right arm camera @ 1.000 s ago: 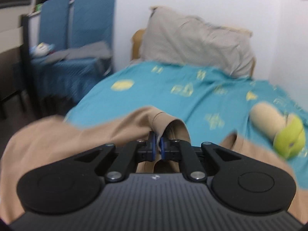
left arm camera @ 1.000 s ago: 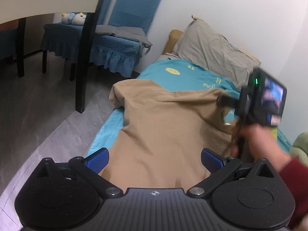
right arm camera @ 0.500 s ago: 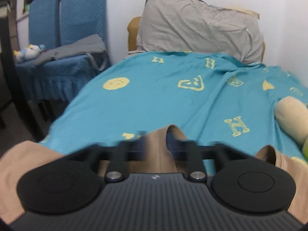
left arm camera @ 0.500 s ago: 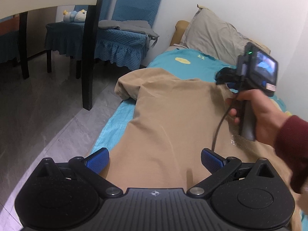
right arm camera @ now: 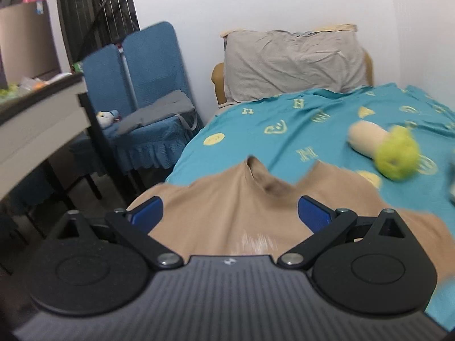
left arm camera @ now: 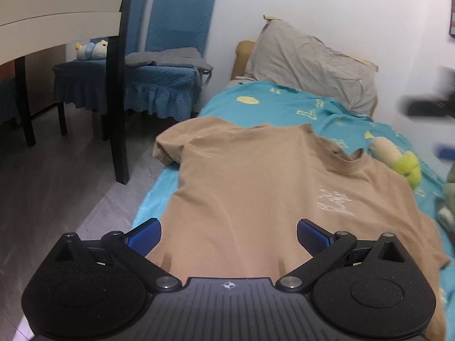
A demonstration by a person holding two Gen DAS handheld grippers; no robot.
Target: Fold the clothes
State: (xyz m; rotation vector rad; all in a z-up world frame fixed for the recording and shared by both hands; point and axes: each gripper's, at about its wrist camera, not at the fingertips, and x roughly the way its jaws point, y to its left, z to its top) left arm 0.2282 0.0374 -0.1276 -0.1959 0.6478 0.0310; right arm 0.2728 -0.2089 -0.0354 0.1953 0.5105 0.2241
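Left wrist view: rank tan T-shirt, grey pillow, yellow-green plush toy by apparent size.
1. tan T-shirt, largest, though it lies nearest the camera, which inflates it.
2. grey pillow, farther off, so its true size against the shirt is unsure.
3. yellow-green plush toy, clearly smallest.

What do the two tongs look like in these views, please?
Both match. The left tongs and right tongs each have a ribbed dark grey body with a small round emblem at its front edge, two round black speckled housings, and black link arms on silver pivot screws. The fingers end in bright blue textured pads. No cable, hand or sleeve shows clearly now.
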